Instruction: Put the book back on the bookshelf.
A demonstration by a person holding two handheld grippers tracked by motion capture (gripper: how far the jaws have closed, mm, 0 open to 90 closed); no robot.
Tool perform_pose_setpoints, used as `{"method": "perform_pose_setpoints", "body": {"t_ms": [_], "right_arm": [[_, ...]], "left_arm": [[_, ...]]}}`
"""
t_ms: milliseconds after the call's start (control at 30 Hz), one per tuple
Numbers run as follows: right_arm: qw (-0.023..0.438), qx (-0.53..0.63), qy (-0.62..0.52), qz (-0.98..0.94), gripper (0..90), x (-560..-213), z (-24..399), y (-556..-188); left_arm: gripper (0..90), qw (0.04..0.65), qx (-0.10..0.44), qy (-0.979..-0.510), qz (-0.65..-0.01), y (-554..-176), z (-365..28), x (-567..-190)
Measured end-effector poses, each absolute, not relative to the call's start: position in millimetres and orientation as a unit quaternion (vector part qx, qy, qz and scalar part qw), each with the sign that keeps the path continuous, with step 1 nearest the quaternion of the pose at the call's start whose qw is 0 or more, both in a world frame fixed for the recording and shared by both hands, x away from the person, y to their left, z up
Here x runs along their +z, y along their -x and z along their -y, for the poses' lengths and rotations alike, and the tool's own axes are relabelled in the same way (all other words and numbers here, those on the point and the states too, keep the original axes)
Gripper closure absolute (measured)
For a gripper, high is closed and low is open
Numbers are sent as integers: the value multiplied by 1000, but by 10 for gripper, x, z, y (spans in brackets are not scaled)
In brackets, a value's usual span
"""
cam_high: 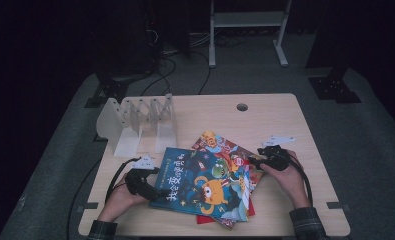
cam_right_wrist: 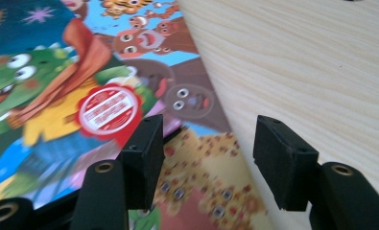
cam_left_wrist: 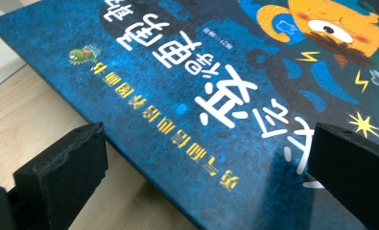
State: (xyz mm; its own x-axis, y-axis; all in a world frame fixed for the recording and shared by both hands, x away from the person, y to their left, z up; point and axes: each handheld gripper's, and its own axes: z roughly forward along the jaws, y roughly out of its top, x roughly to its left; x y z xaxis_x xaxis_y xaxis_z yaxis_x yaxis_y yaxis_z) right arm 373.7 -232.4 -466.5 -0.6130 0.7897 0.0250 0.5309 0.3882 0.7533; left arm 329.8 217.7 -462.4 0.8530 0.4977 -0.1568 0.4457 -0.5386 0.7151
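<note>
blue book tops the stack just in front of the white rack; left gripper and right gripper both gape at opposite edges, unclamped: risk—jaws skid, lower books shift.

A blue picture book lies on the pale wooden table, its cover upside down: white and yellow Chinese characters, a small green creature, an orange cartoon monster at top right. The left gripper straddles the book's near edge, its 2 black jaws spread wide
</note>
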Motion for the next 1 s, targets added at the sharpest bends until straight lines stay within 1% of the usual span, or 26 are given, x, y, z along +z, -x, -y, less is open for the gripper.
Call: {"method": "perform_pose_setpoints", "body": {"t_ms": [100,300,367,433,467,500,533,600,800,1000], "right_arm": [[162,383,-402,-816,463,-4680,2347,-3615],[150,409,-371,-820,615,-4672,2404,-3293],[128,421,-360,-823,667,-4660,2412,-3219],[120,428,-348,-826,712,-4647,2398,-3148],[118,428,-346,-827,719,-4647,2391,-3135],[112,427,-338,-831,748,-4653,2358,-3106],[112,427,-338,-831,748,-4653,2358,-3106],[101,419,-325,-842,801,-4682,2283,-3097],[99,421,-317,-844,822,-4695,2208,-3119],[98,423,-310,-846,820,-4697,2114,-3133]], "left_arm": [[0,394,41,-874,-280,-3310,-2210,-4628],[0,400,45,-865,-299,-3297,-2303,-4597],[0,402,44,-864,-301,-3287,-2326,-4591],[0,401,46,-863,-304,-3268,-2345,-4593],[0,401,44,-863,-304,-3255,-2356,-4599],[0,401,44,-863,-305,-3248,-2364,-4604],[0,401,43,-862,-306,-3239,-2375,-4609],[0,403,43,-861,-308,-3225,-2400,-4615],[0,413,36,-852,-320,-3190,-2509,-4639],[0,416,25,-848,-329,-3150,-2595,-4695]]}}
